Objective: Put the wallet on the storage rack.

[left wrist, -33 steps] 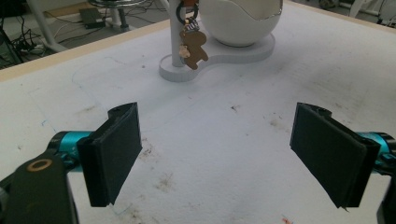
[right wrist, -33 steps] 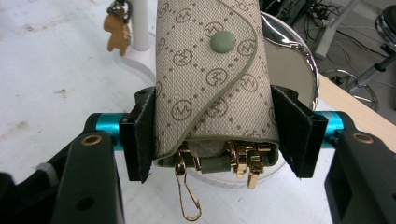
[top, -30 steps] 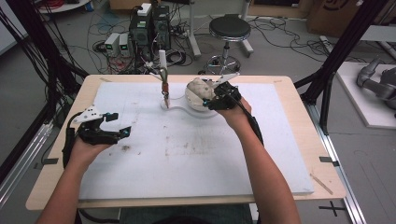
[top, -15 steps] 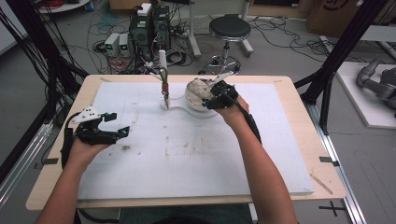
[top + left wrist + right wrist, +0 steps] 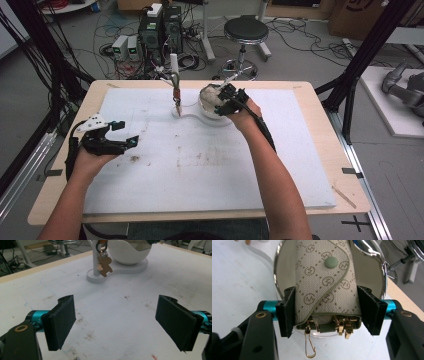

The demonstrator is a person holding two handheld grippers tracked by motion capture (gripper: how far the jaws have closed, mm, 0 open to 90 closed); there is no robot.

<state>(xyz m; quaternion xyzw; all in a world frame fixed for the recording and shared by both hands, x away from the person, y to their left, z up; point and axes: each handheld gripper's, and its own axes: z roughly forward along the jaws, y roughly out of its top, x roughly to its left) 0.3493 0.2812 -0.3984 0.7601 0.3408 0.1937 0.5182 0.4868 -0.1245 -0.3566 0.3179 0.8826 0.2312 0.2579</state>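
Observation:
A beige monogram pouch (image 5: 324,277) with a green snap button and gold clasps lies in a white bowl (image 5: 206,96) with a shiny inside (image 5: 372,272). My right gripper (image 5: 327,312) is shut on the pouch, one jaw pressed on each side, at the bowl's near edge (image 5: 223,103). A gold hook (image 5: 310,347) dangles from the pouch's open end. My left gripper (image 5: 127,133) hovers open over the mat's left side, nothing between its jaws (image 5: 122,325).
The bowl shares a white base (image 5: 120,267) with a thin post (image 5: 174,65), from which a brown bear keychain (image 5: 104,265) hangs. A stained white mat (image 5: 210,160) covers the wooden table (image 5: 325,125). Behind the table are cables, computers and a stool (image 5: 245,30).
My right gripper has edged slightly left at the bowl with the pouch in it. The left gripper has stayed in place, open.

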